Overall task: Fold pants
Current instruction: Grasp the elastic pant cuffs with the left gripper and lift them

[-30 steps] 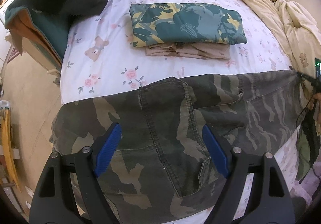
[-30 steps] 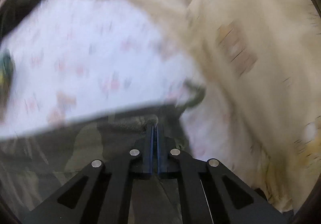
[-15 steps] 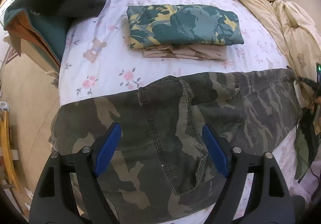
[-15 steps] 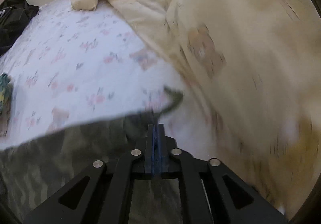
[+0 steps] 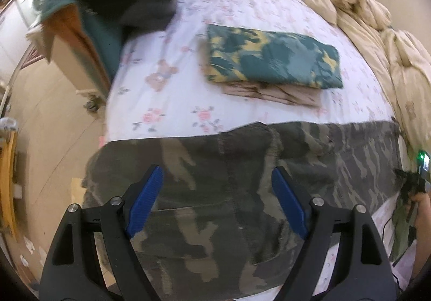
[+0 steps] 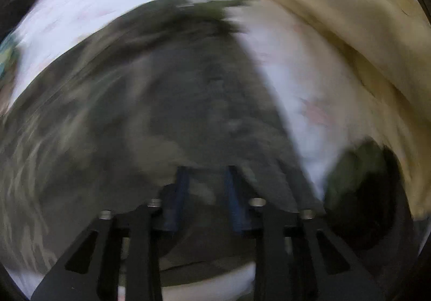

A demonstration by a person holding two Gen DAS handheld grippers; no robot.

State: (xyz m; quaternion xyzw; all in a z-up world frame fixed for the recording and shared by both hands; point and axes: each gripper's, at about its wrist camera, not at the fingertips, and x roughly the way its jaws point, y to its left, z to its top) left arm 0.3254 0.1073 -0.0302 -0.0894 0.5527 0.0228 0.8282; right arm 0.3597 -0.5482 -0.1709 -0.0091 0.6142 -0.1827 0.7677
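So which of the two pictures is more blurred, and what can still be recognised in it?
Right wrist view: heavy motion smear; only the camouflage pants, white sheet and fingers are recognisable. Left wrist view: mild blur toward the left edge, pants readable.

Left claw (image 5: 216,202): showing black angular frame with triangular cutouts, round silver screws at joints, ribbed blue pads (image 5: 145,200) lining the inner faces. Right claw (image 6: 206,196): showing same black frame, silver screws, darker blue pads (image 6: 181,193), all blurring heavily.
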